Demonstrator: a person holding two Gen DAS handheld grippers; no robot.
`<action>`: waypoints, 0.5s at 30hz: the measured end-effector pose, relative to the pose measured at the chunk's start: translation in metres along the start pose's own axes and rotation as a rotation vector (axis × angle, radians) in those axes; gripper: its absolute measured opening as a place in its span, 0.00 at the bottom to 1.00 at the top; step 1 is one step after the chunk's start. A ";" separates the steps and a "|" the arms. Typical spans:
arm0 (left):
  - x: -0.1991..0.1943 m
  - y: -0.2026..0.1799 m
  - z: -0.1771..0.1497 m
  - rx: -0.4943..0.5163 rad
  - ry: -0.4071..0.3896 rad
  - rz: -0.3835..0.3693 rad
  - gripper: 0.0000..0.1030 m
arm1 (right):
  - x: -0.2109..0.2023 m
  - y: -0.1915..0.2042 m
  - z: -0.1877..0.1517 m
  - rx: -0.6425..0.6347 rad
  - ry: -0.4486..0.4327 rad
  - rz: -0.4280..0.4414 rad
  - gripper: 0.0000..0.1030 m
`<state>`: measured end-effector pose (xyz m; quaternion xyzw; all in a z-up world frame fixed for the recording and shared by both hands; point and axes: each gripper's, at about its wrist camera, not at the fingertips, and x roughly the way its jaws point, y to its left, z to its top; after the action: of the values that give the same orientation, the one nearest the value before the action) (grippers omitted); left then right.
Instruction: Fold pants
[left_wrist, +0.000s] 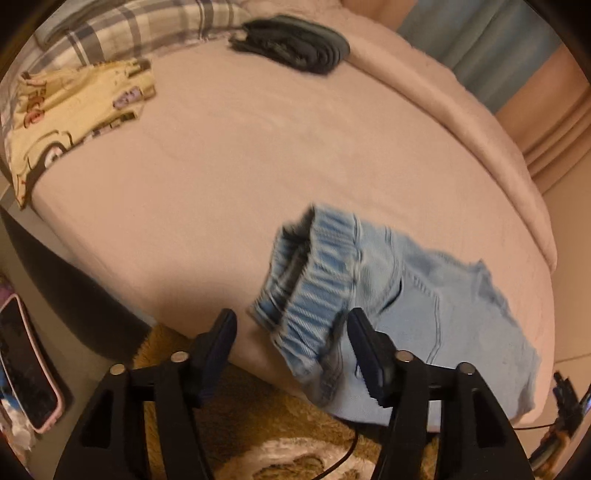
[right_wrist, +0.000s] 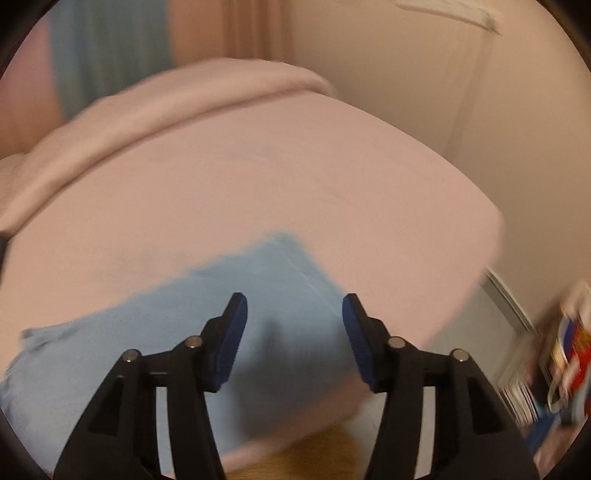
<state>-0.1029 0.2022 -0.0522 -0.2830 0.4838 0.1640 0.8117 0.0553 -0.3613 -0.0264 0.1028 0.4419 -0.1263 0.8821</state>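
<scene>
pants (left_wrist: 424, 314) lying folded near bed (left_wrist: 258, 166) front edge | left gripper (left_wrist: 291, 325), right gripper (right_wrist: 294, 310) both spread, empty | further fold possibly left

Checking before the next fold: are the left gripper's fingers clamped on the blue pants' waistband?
No, the left gripper stands open, its fingers apart, and the waistband of the blue pants lies loose on the bed.

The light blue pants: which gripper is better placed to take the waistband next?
Left, probably: the waistband lies between its open fingers. The right gripper faces plain fabric only.
</scene>
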 end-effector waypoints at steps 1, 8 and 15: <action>0.000 0.001 0.001 -0.002 -0.009 0.000 0.61 | 0.000 0.017 0.004 -0.029 0.003 0.061 0.55; 0.034 0.002 -0.007 -0.005 0.015 -0.035 0.39 | 0.026 0.199 -0.024 -0.369 0.185 0.559 0.54; 0.017 -0.008 -0.010 0.060 -0.021 -0.040 0.31 | 0.046 0.325 -0.060 -0.649 0.280 0.647 0.54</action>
<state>-0.0978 0.1895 -0.0683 -0.2665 0.4740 0.1362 0.8281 0.1389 -0.0418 -0.0762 -0.0294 0.5184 0.3144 0.7947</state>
